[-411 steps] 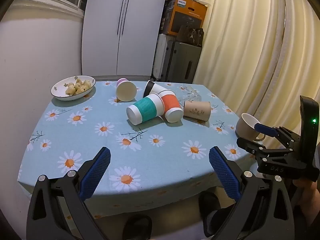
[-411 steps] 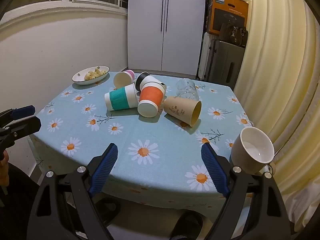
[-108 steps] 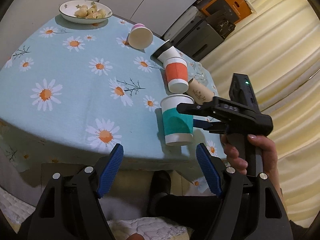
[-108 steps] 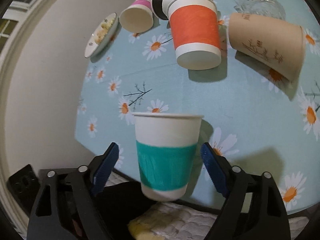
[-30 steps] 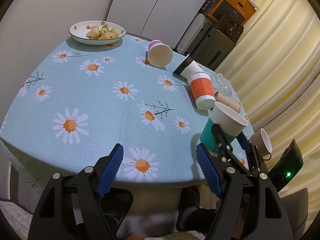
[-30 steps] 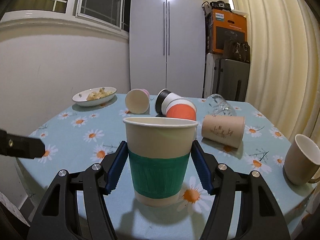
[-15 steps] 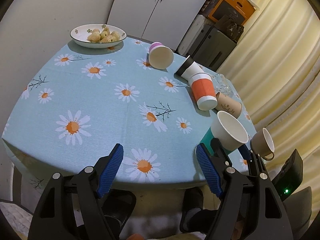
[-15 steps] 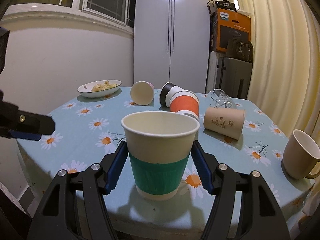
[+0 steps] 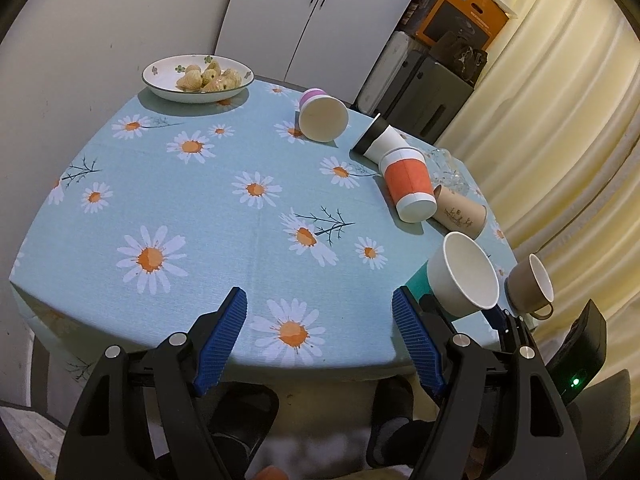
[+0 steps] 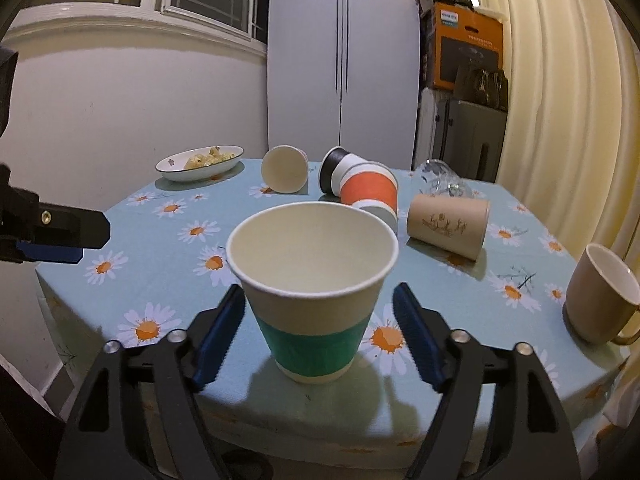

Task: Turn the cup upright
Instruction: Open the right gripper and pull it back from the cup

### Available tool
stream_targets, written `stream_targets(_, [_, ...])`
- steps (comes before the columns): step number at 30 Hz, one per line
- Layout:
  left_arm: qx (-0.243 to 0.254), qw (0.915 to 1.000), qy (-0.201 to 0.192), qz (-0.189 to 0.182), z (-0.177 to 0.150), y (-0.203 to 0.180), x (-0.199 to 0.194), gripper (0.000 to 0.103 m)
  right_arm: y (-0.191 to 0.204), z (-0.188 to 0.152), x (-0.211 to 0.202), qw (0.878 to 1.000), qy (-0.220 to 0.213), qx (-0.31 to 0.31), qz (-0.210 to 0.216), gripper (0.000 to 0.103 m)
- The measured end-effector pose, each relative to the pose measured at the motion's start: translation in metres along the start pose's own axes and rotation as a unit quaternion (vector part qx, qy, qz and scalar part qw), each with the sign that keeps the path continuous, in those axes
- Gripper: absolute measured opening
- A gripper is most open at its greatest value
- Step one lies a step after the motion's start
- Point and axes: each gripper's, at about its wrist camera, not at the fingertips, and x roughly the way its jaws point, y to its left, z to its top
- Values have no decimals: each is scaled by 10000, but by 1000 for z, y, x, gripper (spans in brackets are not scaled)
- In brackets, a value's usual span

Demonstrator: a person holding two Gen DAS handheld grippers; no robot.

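Observation:
A white paper cup with a teal band [image 10: 314, 292] stands upright, mouth up, near the table's front edge. My right gripper [image 10: 318, 340] is open, its blue pads on either side of the cup and apart from it. The cup also shows in the left wrist view [image 9: 460, 280], at the right. My left gripper [image 9: 320, 336] is open and empty over the front edge of the table. An orange-banded cup [image 10: 370, 192], a brown paper cup [image 10: 448, 224], a black-rimmed cup [image 10: 334, 174] and a pink-based cup [image 10: 284, 168] lie on their sides further back.
A beige mug [image 10: 600, 296] stands upright at the right edge. A bowl of food [image 10: 200, 162] sits at the far left. A clear glass [image 10: 440, 178] lies behind the brown cup. The daisy tablecloth [image 9: 200, 208] covers the table. Curtains hang on the right.
My right gripper has opened and let go of the teal cup, which now stands on the table. The gripper has drawn back and risen slightly. My left gripper has barely moved.

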Motion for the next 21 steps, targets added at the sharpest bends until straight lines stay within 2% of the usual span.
stream_targets(4, [-7, 10000, -14, 4, 0, 0, 0, 73, -1, 3, -6, 10000, -24, 25, 27, 77])
stream_targets(7, [20, 10000, -37, 24, 0, -1, -1, 73, -3, 6, -13, 9999, -61, 68, 52, 83])
stream_targets(11, [67, 9999, -83, 27, 0, -2, -3, 73, -4, 10, -25, 9998, -61, 144, 141, 84])
stream_targets(21, [202, 9988, -433, -97, -2, -8, -19, 74, -12, 21, -67, 9995, -225, 62, 197, 90])
